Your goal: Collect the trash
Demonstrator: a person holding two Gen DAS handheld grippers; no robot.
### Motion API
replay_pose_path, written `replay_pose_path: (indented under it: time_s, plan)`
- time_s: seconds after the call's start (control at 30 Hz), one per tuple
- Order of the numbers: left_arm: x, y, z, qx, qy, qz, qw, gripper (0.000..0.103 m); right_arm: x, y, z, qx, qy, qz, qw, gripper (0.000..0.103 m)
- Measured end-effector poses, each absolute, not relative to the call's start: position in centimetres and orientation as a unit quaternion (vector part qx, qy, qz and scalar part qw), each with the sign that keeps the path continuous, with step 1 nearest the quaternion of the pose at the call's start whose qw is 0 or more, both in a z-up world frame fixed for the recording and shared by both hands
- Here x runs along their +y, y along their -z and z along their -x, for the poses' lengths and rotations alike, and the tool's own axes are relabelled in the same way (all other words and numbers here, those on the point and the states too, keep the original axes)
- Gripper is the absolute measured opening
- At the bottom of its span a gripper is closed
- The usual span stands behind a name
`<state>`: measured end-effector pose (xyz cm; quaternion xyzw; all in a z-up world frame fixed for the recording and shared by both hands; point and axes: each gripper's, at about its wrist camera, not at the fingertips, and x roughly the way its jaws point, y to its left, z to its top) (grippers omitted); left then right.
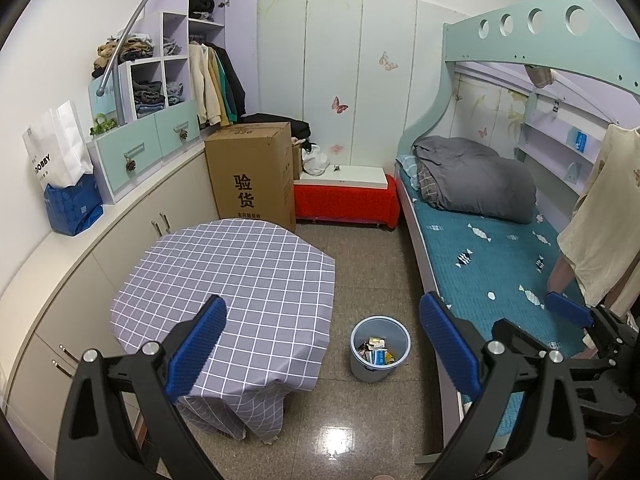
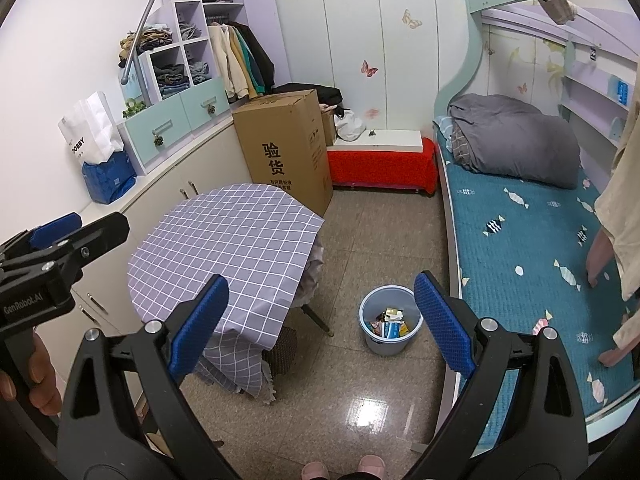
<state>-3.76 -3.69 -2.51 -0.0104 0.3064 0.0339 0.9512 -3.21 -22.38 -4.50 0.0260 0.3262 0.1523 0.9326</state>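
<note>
We see a glossy speckled tile floor (image 2: 360,400), a matt checked cloth (image 1: 240,280) over the worktop, a smooth plastic bin (image 1: 379,364), and a matt cardboard box (image 1: 252,172).

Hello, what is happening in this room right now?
A person is standing in a bedroom and holding two grippers, both open and empty. The left gripper and the right gripper point toward a blue trash bin on the floor between the checkered table and the bed. Wrappers already lie inside the bin.
</note>
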Motion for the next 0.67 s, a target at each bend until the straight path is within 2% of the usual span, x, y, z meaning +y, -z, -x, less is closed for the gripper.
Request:
replay_pose_path:
  time_s: [0.37, 0.67]
  plan:
    - [-2.3, 2.8, 2.7, 0.312, -0.028, 0.018, 0.949, 0.095, -20.9, 4.9, 1.7, 0.336, -0.154, -0.024, 0.929, 0.092]
    - [0.9, 4.6, 1.0, 0.347, -0.041, 0.036, 0.936, 0.095, -18.0, 6.1, -0.5, 0.36, -0.168, -0.022, 0.918, 0.092]
